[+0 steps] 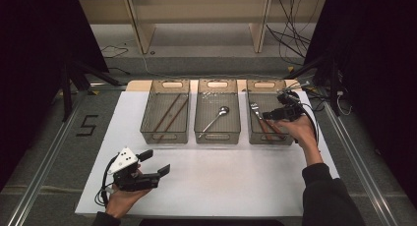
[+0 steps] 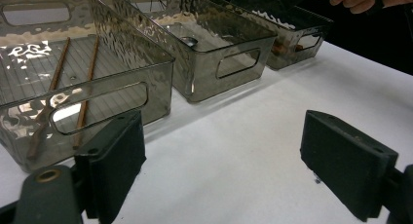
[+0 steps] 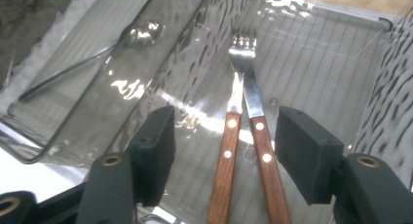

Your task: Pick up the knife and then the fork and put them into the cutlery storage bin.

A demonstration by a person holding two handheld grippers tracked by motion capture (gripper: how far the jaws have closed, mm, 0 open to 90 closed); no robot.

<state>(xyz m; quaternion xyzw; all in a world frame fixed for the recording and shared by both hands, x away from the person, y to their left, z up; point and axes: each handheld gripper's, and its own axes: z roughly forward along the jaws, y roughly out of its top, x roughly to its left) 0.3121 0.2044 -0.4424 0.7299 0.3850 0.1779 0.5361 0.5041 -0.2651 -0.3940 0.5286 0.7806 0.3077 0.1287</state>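
Note:
Three clear grey bins stand in a row at the back of the white table. The right bin holds a fork and a knife, both with wooden handles, lying side by side. My right gripper hangs open just above them, one jaw on each side of the handles, touching neither. In the high view the right gripper is over that bin. My left gripper is open and holds nothing, low over the table's front left, pointing toward the bins.
The left bin holds two brown chopsticks. A metal spoon lies in the middle bin. Bare table stretches between the bins and the front edge. Cables and a wooden shelf sit behind the table.

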